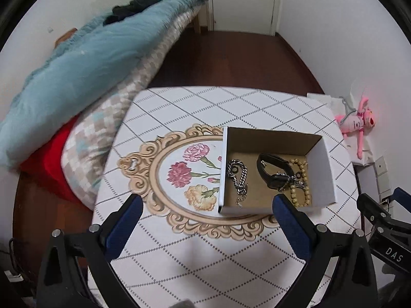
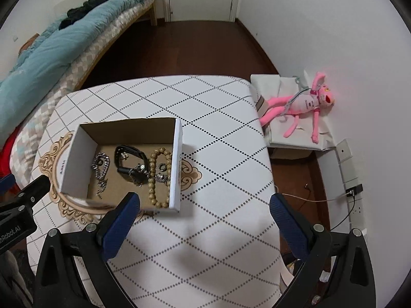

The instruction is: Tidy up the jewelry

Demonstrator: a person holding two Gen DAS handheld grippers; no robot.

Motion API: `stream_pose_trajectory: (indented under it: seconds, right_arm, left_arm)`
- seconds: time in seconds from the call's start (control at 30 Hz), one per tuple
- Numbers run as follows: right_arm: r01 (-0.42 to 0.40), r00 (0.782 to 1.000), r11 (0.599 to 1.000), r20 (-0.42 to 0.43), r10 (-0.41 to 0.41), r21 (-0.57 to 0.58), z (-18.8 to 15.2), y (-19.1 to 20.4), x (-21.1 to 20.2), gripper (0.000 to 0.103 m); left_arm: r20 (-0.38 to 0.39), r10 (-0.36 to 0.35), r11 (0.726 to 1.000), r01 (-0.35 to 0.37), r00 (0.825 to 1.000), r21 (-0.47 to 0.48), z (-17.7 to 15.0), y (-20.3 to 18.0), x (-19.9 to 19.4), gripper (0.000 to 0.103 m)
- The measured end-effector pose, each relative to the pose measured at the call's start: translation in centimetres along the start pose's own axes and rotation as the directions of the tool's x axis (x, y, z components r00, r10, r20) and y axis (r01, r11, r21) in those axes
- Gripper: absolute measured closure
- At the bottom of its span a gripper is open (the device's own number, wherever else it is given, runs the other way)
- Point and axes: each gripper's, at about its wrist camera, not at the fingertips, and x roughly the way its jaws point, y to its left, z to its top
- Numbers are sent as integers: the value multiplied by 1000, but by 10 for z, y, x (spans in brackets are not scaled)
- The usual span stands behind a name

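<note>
A white cardboard box (image 1: 319, 177) stands on the patterned table (image 1: 179, 243); it also shows in the right wrist view (image 2: 177, 164). Inside lie a silver chain (image 1: 239, 177) (image 2: 100, 170), a black watch (image 1: 273, 172) (image 2: 131, 164), a beige bead string (image 1: 301, 179) (image 2: 156, 177) and a small ring (image 2: 162, 167). My left gripper (image 1: 208, 208) is open and empty, hovering above the table just in front of the box. My right gripper (image 2: 204, 205) is open and empty, near the box's front right corner.
A bed with a teal blanket (image 1: 84, 61) and checked bedding lies left of the table. A pink plush toy (image 2: 305, 102) lies on a white box by the right wall. Cables and wall sockets (image 2: 352, 192) are low on the right. Dark wood floor surrounds the table.
</note>
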Motion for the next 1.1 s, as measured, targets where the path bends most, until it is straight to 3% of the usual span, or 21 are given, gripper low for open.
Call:
stream_pose_trajectory:
  seconds: [0.23,0.67,1.1]
  right_arm:
    - [-5,994,1000,109,4,3,-25,-3,-67,1]
    - [16,955,1000,297,-21,21,-66,-12,-185,0]
    - [13,925,1000,378,-18,17,-82,-10,-242,0]
  left_arm:
    - [93,-11,1000,11,996,2,-21,1,-60,0]
    - [240,-42,999,43,970,1,-43,9,-155,0]
    - [282,-86,996,87,956,11,-56,11,-194,0]
